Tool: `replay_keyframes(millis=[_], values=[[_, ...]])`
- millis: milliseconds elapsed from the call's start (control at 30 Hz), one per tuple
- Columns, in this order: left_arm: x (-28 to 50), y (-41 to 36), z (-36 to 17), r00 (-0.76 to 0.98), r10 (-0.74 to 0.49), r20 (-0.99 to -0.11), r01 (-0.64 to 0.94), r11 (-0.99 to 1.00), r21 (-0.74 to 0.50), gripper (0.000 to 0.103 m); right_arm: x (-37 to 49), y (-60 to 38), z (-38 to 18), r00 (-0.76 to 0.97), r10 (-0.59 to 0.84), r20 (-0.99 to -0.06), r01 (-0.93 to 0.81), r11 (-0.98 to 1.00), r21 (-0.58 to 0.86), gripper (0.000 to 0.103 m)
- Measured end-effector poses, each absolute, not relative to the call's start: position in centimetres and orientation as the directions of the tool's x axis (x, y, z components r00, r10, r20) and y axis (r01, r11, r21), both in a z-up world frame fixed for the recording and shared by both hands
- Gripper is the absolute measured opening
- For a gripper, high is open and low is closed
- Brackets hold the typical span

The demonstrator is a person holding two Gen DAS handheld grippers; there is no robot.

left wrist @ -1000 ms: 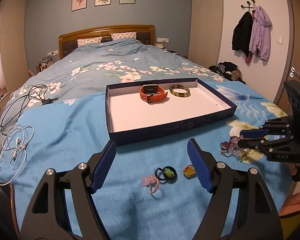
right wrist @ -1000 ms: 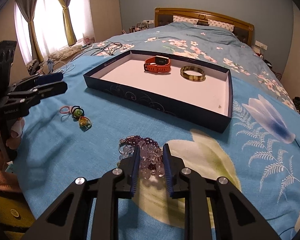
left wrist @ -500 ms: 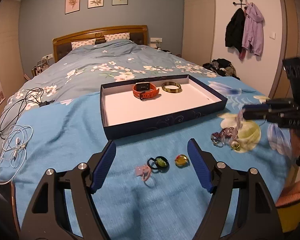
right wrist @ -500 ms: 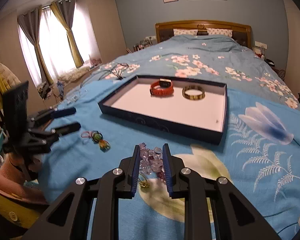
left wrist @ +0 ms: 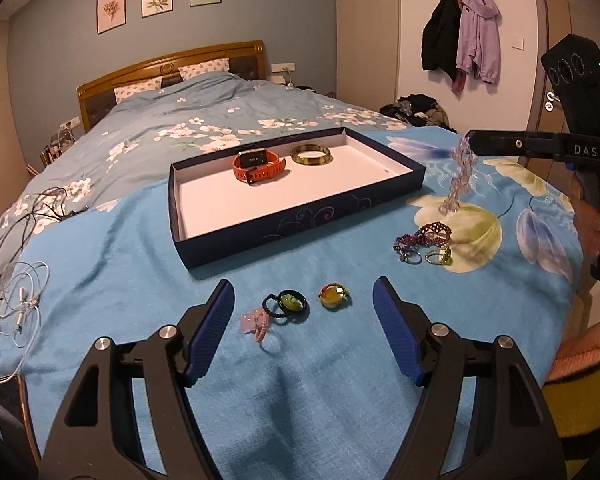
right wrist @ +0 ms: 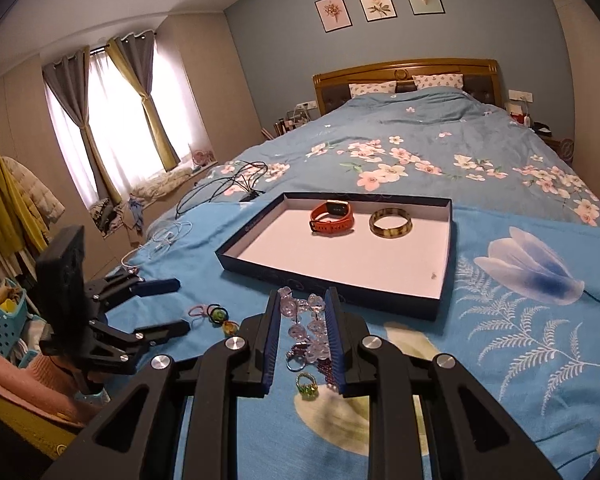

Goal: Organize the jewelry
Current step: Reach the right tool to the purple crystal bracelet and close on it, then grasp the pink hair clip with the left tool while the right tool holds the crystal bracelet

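The right gripper (right wrist: 302, 312) is pinching a clear bead bracelet (right wrist: 305, 326) near its fingertips, and the rest of the strand hangs loose below, clear of the blue bedspread (right wrist: 500, 360). Seen from the left wrist, the strand (left wrist: 458, 178) dangles just to the right of the tray. The hold looks shallow: only the top beads sit between the pads, and round, smooth beads could roll out if the hand swings or tips, dropping the bracelet short of the tray (right wrist: 444, 280).

The hanging tail is the second worry. Carried low over the near wall of the tray, it could catch on the rim and pull free, or drag the light box across the soft cover. Inside, at the far end, the orange watch (right wrist: 332, 218) and the amber bangle (right wrist: 391, 222) lie side by side; a swinging strand set down too far in could land across them.

Directly beneath the gripper, a dark purple bead bracelet (left wrist: 422, 238) and a green ring (right wrist: 307, 385) lie on the bed, apart from the lifted strand as far as I can tell.

The left gripper (left wrist: 302, 322) hangs spread wide, holding nothing, above three small hair ties (left wrist: 288, 306) on the near bedspread; lowering it carelessly could scatter them.
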State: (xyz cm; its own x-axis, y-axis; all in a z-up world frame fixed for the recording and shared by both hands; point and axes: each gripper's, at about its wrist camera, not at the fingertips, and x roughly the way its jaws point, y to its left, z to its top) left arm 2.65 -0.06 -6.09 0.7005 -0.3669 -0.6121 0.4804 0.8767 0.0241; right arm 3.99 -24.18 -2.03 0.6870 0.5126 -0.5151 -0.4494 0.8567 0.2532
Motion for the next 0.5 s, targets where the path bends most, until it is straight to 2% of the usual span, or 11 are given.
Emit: replay_keyframes(millis=[100, 267, 400, 467, 500], values=[[3.1, 0.2, -6.4, 0.696, -0.342, -0.631, 0.467, 0.883, 0.036, 0.07, 4.1, -24.1, -1.9, 0.678, 0.532, -0.507, -0.462, 0.845, 0.27, 0.02], [4.5, 1.1, -7.3, 0.663, -0.311, -0.681, 0.442, 0.897, 0.02, 0.059, 4.4, -23.4, -2.6, 0.669, 0.524, -0.527, -0.461, 0.849, 0.259, 0.02], [5.2, 1.5, -8.3, 0.624, -0.313, -0.716, 0.449, 0.893, 0.001, 0.055, 4.5, -23.0, -3.0, 0.663, 0.521, -0.538, -0.459, 0.85, 0.257, 0.02], [5.6, 1.6, -8.7, 0.605, -0.313, -0.732, 0.442, 0.897, -0.018, 0.044, 4.7, -22.9, -3.1, 0.659, 0.522, -0.542, -0.458, 0.85, 0.261, 0.02], [5.9, 1.8, -9.0, 0.589, -0.318, -0.743, 0.441, 0.897, -0.034, 0.044, 4.7, -22.8, -3.2, 0.657, 0.523, -0.543, -0.459, 0.849, 0.261, 0.02]])
